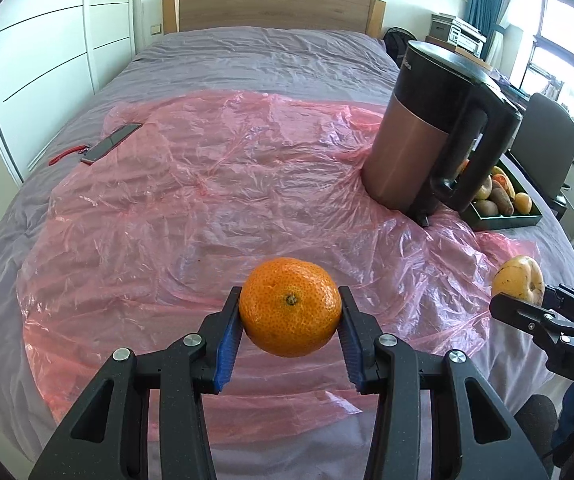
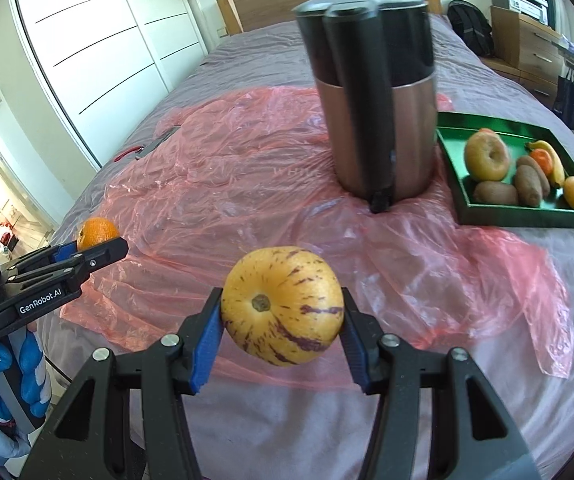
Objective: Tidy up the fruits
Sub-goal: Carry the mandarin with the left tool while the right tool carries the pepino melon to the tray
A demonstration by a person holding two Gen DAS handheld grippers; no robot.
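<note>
My left gripper [image 1: 290, 300] is shut on an orange mandarin [image 1: 291, 306], held above the pink plastic sheet [image 1: 191, 200]; the same mandarin [image 2: 97, 232] shows at the left of the right wrist view. A yellow fruit with purple streaks [image 2: 283, 306] sits clamped between the blue pads of my right gripper [image 2: 283, 304]; from the left wrist it appears as a yellow fruit [image 1: 518, 280] at the right edge. A green tray [image 2: 527, 216] at the right holds several fruits: kiwis, a banana, an apple and small orange ones.
A tall copper and black jug [image 2: 379, 120] stands on the sheet between the grippers and the tray. A phone with a red strap [image 1: 111, 142] lies at the sheet's far left. All this rests on a grey bed [image 1: 247, 52]. A gloved hand [image 2: 3, 384] holds the left gripper.
</note>
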